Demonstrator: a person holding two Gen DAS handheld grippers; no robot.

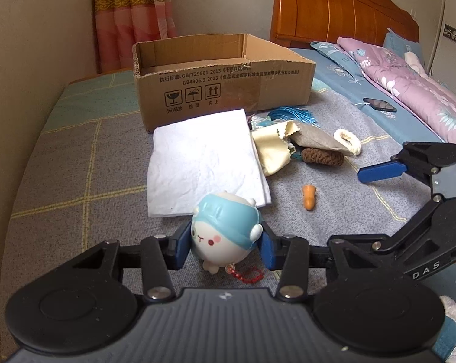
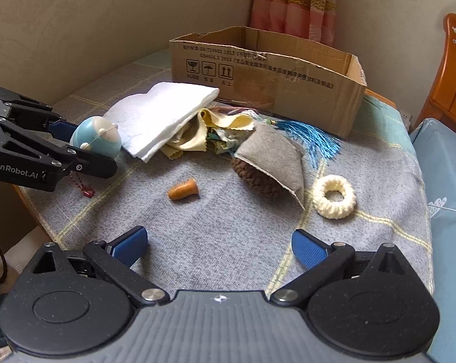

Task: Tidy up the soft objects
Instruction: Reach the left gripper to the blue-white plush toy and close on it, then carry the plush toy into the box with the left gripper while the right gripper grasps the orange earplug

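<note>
now, left gripper [image 1: 226, 243]: closed on the toy [image 1: 223, 234], pads pressing its round sides, low over the tabletop [image 1: 76, 157]
right gripper [image 2: 218, 246]: jaws wide apart, holding nothing, hovering short of the plug [image 2: 183, 191]
box [image 1: 221, 81]: open, at the far edge, behind the cloth [image 1: 203, 163]
still loose: plug, ring [image 2: 334, 196], pouch [image 2: 273, 157], tassel [image 2: 309, 139], all outside the box
risk: toy is smooth and rounded, so it may squirt out of the pads on the lift
risk: its red chain [image 1: 247, 274] dangles and could snag the cloth or the box rim
</note>
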